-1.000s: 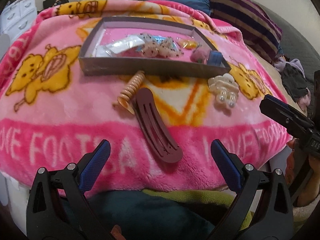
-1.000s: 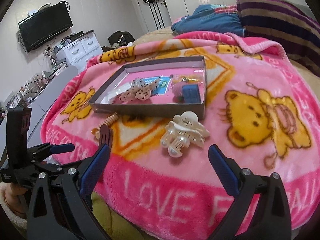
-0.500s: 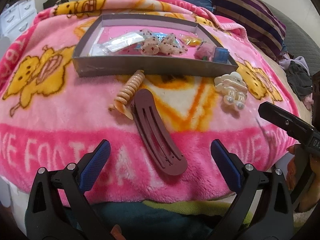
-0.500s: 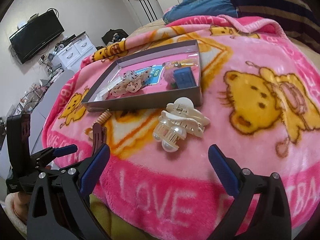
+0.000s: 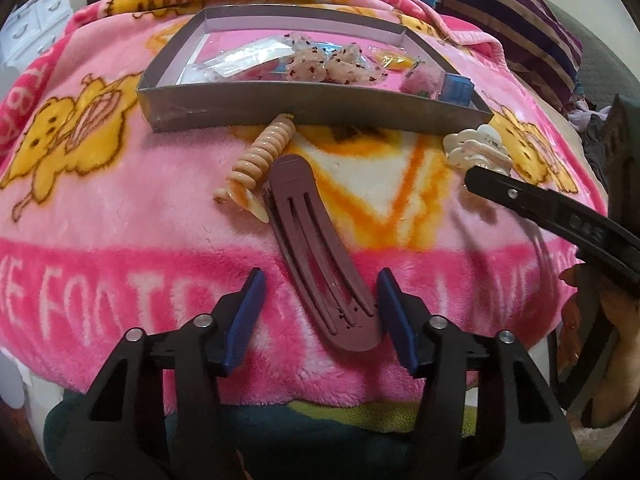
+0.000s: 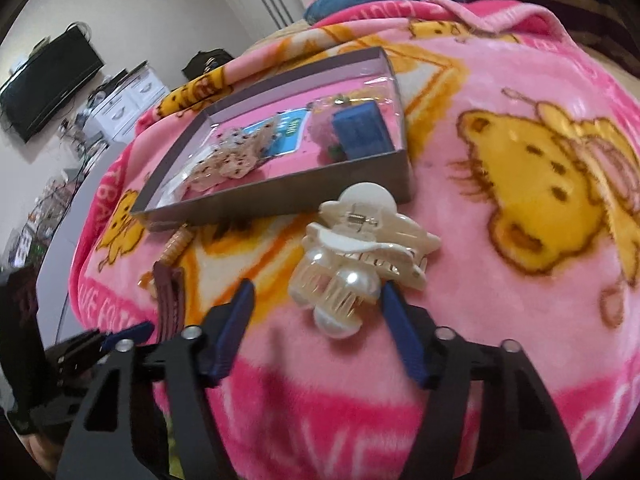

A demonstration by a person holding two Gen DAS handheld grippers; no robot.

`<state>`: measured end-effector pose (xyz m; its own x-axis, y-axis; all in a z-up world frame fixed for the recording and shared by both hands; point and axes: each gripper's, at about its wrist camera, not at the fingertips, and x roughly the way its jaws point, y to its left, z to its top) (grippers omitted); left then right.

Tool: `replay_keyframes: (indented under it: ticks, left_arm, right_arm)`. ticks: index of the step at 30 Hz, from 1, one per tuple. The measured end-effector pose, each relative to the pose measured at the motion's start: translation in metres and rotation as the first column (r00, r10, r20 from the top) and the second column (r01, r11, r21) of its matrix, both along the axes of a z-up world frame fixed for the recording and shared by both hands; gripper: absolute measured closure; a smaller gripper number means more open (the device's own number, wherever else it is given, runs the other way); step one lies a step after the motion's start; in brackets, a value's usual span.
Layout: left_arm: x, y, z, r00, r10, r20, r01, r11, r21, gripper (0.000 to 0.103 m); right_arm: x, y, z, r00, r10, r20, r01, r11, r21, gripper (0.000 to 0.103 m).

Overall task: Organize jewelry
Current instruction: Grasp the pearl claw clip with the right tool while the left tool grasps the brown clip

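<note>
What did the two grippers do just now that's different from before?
Both came down closer, jaws closing partway: the left gripper around the maroon clip, the right gripper around the pearl clip. Neither is pinched yet. Box and spiral clip stayed put.

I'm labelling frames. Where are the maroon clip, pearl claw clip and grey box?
maroon clip [image 5: 316, 240], left wrist view, slotted middle.
pearl claw clip [image 6: 362, 246], right wrist view, cream top.
grey box [image 5: 312, 100], left wrist view, near wall.

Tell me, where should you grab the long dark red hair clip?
Grab the dark red hair clip at its rounded near end, across its narrow width, coming from above. It lies flat, lengthwise toward the left hand-held gripper, whose pads already flank that end.
</note>
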<state>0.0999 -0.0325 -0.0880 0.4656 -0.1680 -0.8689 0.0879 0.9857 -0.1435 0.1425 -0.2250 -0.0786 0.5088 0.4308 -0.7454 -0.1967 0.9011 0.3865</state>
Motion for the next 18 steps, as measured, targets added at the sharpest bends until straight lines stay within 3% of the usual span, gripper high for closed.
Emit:
replay_keyframes:
  ticks: [2, 5, 9, 18]
  left_arm:
    - [0.000, 0.000, -0.001, 1.000, 0.000, -0.003, 0.000, 1.000, -0.002, 0.061]
    - [0.000, 0.000, -0.002, 1.000, -0.008, -0.010, 0.008, 1.000, -0.020, 0.075]
    - [-0.001, 0.000, -0.001, 1.000, -0.016, 0.002, 0.016, 0.999, -0.037, 0.082]
    - [-0.008, -0.002, 0.007, 0.999, -0.034, 0.038, 0.036, 0.999, -0.037, 0.083]
  right_arm:
    - [0.003, -0.004, -0.005, 1.000, -0.016, -0.002, 0.016, 1.000, 0.006, 0.056]
    - [0.000, -0.014, -0.008, 1.000, -0.016, 0.010, 0.015, 0.999, 0.049, 0.057]
    - [-0.006, -0.020, -0.005, 1.000, 0.007, 0.026, -0.009, 0.997, 0.075, 0.057]
    - [-0.024, -0.027, 0.010, 0.998, 0.037, 0.059, -0.042, 0.995, 0.088, 0.058]
